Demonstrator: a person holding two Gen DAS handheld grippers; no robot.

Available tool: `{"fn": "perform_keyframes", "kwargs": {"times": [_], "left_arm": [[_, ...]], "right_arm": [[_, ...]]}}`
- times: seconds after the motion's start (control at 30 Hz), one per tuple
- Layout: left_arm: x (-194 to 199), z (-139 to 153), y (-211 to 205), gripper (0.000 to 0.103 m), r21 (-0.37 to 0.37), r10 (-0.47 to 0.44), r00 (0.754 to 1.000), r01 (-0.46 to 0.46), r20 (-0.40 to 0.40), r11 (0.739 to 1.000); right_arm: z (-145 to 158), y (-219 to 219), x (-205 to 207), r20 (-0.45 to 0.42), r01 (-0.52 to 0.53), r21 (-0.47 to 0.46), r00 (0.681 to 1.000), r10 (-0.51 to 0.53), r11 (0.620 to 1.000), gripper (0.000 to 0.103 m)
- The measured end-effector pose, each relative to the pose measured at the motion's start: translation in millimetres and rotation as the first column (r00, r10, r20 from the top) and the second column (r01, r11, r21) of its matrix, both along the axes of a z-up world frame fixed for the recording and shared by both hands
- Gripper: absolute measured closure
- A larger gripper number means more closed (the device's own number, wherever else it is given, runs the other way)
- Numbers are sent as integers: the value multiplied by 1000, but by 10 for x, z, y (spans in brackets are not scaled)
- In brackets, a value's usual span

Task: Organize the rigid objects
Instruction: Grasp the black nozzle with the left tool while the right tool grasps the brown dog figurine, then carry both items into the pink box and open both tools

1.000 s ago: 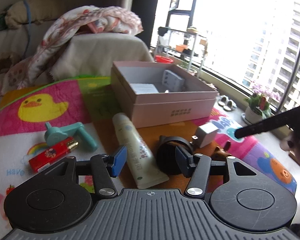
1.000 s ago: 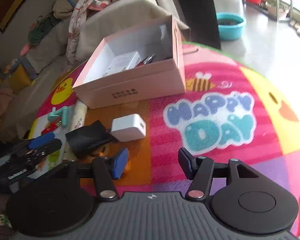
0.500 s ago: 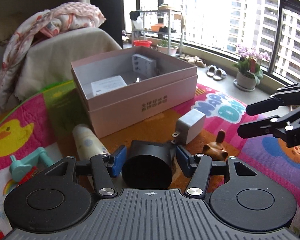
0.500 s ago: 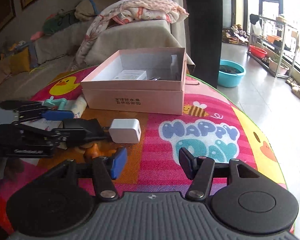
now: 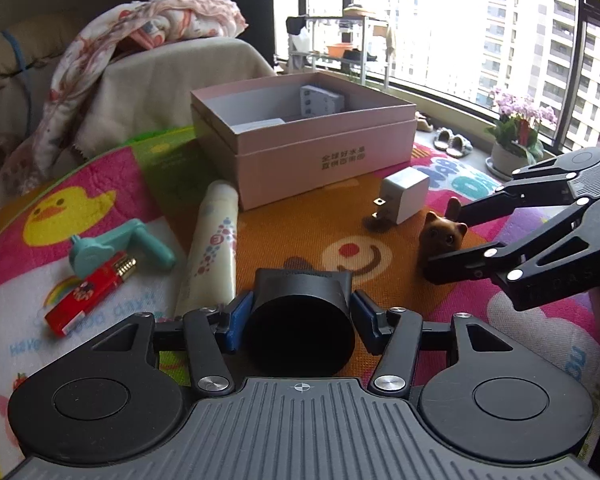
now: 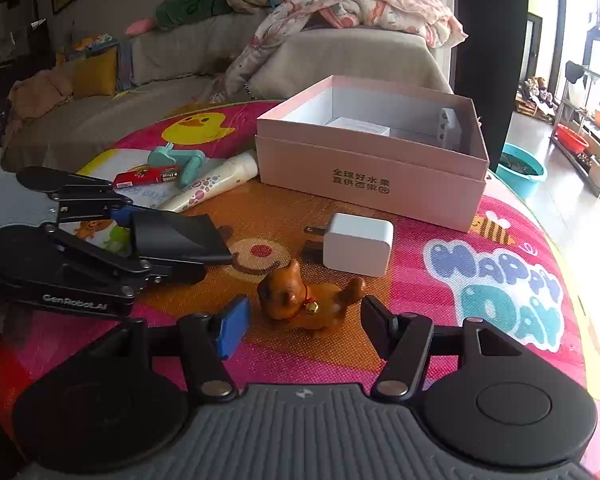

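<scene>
Right wrist view: the right gripper (image 6: 300, 326), jaws opening, straddles a brown dog figurine (image 6: 300, 300) lying on its side, long axis spanning the gap, pads not touching. Left of the dog, the left gripper (image 6: 168, 240) clamps a black cylinder (image 6: 176, 236). Beyond the dog lie 1 white charger (image 6: 358, 244), then the pink box (image 6: 368, 184).

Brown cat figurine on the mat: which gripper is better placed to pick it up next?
Right. The right gripper has its opening jaws on either side of the cat figurine, not yet touching it. The left gripper is occupied with the black cylinder.
</scene>
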State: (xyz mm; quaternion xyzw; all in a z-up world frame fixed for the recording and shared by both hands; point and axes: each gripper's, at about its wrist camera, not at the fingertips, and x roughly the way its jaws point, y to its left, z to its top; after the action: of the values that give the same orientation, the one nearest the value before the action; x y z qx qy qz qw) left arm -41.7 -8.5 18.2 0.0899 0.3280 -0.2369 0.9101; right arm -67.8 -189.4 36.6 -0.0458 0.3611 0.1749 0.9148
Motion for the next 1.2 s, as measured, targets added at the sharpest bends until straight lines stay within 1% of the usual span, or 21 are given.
{"fn": "perform_keyframes", "kwargs": {"times": [0.07, 0.13, 0.27, 0.37, 0.43, 0.47, 0.5, 0.57, 0.6, 0.63, 0.7, 0.77, 0.8, 0.83, 0.87, 0.93, 1.03, 1.1, 1.17, 1.2], "left_arm": [[5, -18, 29, 44, -25, 13, 1000, -12, 15, 1000], [19, -39, 16, 44, -24, 22, 1000, -22, 20, 999], [-27, -35, -66, 44, 16, 6, 999, -6, 50, 1000], [-166, -12, -131, 44, 40, -24, 996, 20, 84, 999], [-273, 53, -147, 44, 28, -48, 993, 45, 111, 999], [-308, 127, -150, 44, 7, -57, 991, 57, 122, 998], [-314, 234, -152, 44, -18, -73, 988, 76, 135, 997], [-260, 551, -172, 45, -40, -96, 976, 106, 196, 994], [-200, 786, -196, 45, -42, -102, 963, 116, 251, 992], [-131, 992, -209, 45, -50, -104, 948, 124, 299, 991], [67, 1412, -249, 45, -93, -104, 923, 148, 370, 985], [308, 1682, -305, 44, -127, -98, 911, 161, 401, 979], [460, 1775, -346, 44, -136, -84, 908, 152, 410, 979], [592, 1821, -379, 44, -145, -68, 910, 138, 410, 980], [746, 1843, -413, 44, -158, -52, 914, 125, 401, 979], [1010, 1817, -457, 44, -189, -34, 929, 111, 368, 976], [1375, 1690, -521, 44, -220, -21, 950, 94, 313, 971], [1678, 1545, -560, 43, -249, -1, 965, 69, 263, 966], [1993, 1275, -618, 44, -235, 37, 985, 4, 169, 972], [2103, 1100, -619, 47, -220, 65, 990, -36, 127, 975]], "right_arm": [[-32, 28, 58, -7, 9, 4, 1000, -9, 1000, 41], [-53, 36, 110, -16, 27, 15, 1000, -27, 1000, 41], [-48, 34, 104, -23, 30, -17, 999, -30, 999, 54], [-6, -12, -9, -23, 12, -40, 1000, -13, 999, 54], [35, -59, -112, -12, 9, -51, 1000, -10, 999, 54], [66, -86, -162, -4, 13, -51, 1000, -13, 999, 54], [105, -119, -207, 5, 18, -46, 1000, -18, 999, 54], [271, -192, -272, 49, 27, -32, 998, -25, 999, 54], [392, -226, -283, 89, 33, -30, 996, -30, 999, 54], [561, -264, -278, 150, 46, -25, 988, -42, 999, 55], [911, -349, -227, 266, 78, 5, 961, -76, 997, 54], [1190, -410, -126, 361, 109, 34, 926, -114, 993, 54], [1291, -421, -52, 399, 128, 42, 907, -134, 991, 54], [1354, -421, 32, 419, 143, 47, 896, -150, 989, 54], [1390, -413, 123, 423, 151, 51, 892, -158, 987, 54], [1392, -390, 317, 411, 151, 58, 898, -161, 987, 54], [1265, -338, 576, 379, 151, 51, 912, -159, 987, 54], [1152, -306, 747, 348, 154, 53, 923, -163, 987, 54], [1026, -274, 911, 316, 126, 80, 937, -145, 989, 54], [942, -233, 1009, 284, 122, 74, 949, -138, 990, 52]]}}
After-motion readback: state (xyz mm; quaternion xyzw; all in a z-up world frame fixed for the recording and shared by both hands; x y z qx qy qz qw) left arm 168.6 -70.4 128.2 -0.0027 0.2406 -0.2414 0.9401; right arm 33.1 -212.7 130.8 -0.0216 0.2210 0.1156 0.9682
